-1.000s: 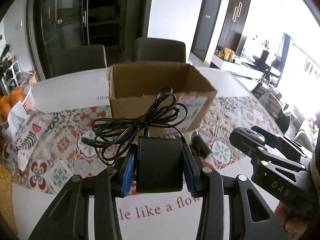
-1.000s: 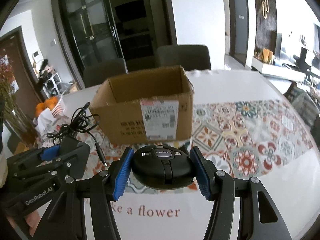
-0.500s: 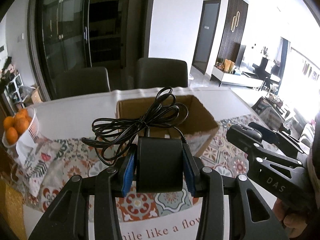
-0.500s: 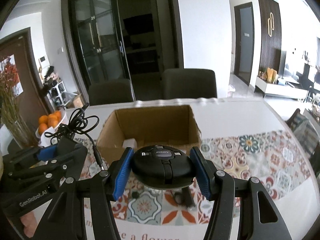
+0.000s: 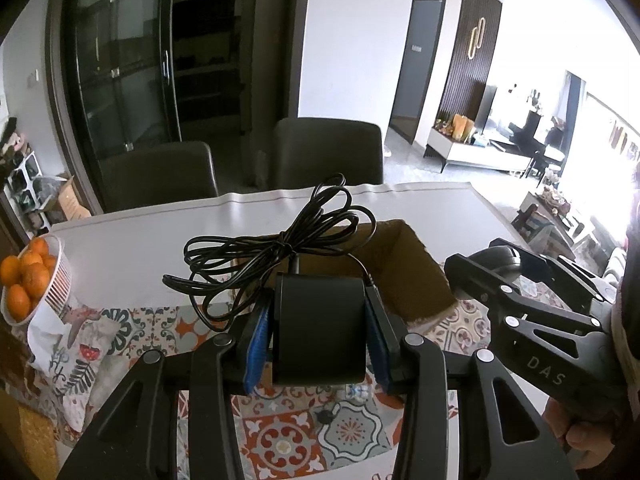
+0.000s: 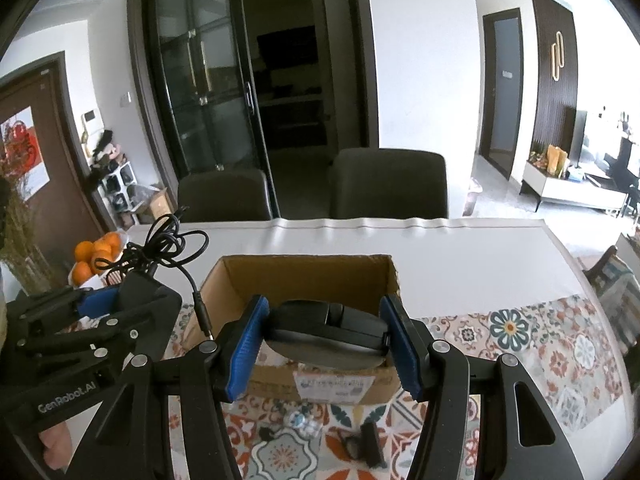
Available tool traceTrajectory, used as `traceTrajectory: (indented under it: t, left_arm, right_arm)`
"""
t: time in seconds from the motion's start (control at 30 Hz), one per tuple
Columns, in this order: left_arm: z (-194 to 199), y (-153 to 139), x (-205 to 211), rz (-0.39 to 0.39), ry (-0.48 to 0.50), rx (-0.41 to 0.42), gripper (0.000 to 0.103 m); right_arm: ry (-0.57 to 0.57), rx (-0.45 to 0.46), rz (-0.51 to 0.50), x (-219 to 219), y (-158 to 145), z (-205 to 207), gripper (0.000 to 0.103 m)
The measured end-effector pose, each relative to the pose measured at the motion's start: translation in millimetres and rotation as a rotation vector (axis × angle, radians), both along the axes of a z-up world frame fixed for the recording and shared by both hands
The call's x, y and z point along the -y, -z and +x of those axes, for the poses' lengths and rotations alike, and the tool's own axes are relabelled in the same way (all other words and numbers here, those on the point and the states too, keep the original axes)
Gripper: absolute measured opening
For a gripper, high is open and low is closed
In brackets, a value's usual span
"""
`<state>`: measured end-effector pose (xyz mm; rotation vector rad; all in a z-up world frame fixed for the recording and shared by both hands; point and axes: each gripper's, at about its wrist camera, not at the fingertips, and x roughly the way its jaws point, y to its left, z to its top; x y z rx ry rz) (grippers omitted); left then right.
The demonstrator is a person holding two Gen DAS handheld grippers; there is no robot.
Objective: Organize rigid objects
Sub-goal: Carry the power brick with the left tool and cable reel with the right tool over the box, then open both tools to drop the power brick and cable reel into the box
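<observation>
Left claw (image 5: 319, 334) pinches black adapter (image 5: 319, 330), cable (image 5: 276, 248) bundled above. Right claw (image 6: 323, 340) pinches black mouse (image 6: 328, 334) above the cardboard box (image 6: 306, 276).

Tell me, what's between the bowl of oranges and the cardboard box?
In the right wrist view, the left gripper sits between the oranges and the cardboard box, holding a black adapter with its bundled cord.
</observation>
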<state>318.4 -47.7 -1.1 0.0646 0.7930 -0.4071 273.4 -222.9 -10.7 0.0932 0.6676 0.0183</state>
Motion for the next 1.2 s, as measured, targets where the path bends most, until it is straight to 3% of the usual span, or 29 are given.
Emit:
traceTrajectory:
  t: [0.4, 0.93, 1.2]
  left_arm:
    - [53, 29, 20, 0.018, 0.000, -0.134, 0.042]
    - [78, 81, 39, 0.078, 0.006, -0.284, 0.042]
    - [75, 77, 36, 0.100, -0.011, -0.246, 0.047]
  right_arm:
    - [-0.023, -0.146, -0.020, 12, 26, 60, 0.058]
    - [0.002, -0.231, -0.065, 22, 63, 76, 0.058]
    - [0.004, -0.245, -0.069, 22, 69, 78, 0.058]
